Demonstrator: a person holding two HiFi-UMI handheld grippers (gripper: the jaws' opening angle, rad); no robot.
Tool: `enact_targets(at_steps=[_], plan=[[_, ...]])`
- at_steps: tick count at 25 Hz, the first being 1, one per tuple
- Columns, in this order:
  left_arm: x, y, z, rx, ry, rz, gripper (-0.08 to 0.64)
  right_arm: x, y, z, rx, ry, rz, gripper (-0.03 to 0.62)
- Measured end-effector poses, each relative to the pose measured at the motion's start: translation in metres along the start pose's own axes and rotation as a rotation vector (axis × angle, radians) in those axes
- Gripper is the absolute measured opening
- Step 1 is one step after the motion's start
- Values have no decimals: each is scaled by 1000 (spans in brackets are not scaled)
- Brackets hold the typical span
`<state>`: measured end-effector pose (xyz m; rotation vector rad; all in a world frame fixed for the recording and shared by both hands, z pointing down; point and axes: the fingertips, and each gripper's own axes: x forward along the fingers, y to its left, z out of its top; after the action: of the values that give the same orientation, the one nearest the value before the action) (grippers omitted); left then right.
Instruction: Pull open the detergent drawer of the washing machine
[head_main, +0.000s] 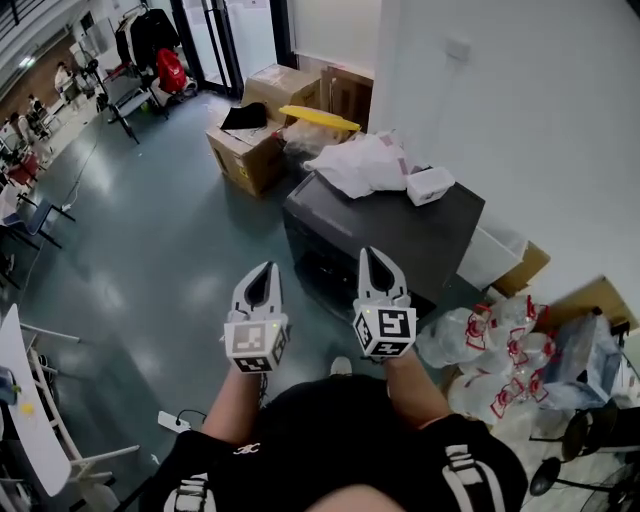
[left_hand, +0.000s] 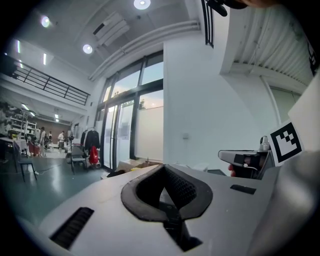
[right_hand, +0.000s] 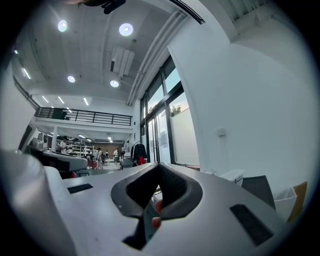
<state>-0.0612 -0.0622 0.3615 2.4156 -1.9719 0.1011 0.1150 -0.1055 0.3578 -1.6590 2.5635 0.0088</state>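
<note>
Tub (head_main: 430, 185), plastic bags (head_main: 362, 165) atop washing machine (head_main: 395, 240); contents unseen.

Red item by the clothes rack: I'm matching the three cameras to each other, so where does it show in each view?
Head view: the red item is at the top left, just below the dark garments.
Left gripper view: the red item is small, left of centre.
Right gripper view: the red item is tiny, just left of centre.
Shared landmark: the tall glass doors stand right of it in every view.
</note>
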Motion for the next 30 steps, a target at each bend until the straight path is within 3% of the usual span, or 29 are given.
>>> enact_targets(at_steps=[8,15,25,30], plan=[[70,-14,10,0,-28,-2,-8,55,-47,-5,-4,17,37,-2],[106,-7,20,-50,-67,-10,-8,85,-56,1,-12,14,64,-2],[146,8,0,80,6,-2,-8,116,-55,-7,-67,-1,112,-2],[156,21,-3,18,-11,-22,-4,130,-50,-12,-75,2,114,-2]])
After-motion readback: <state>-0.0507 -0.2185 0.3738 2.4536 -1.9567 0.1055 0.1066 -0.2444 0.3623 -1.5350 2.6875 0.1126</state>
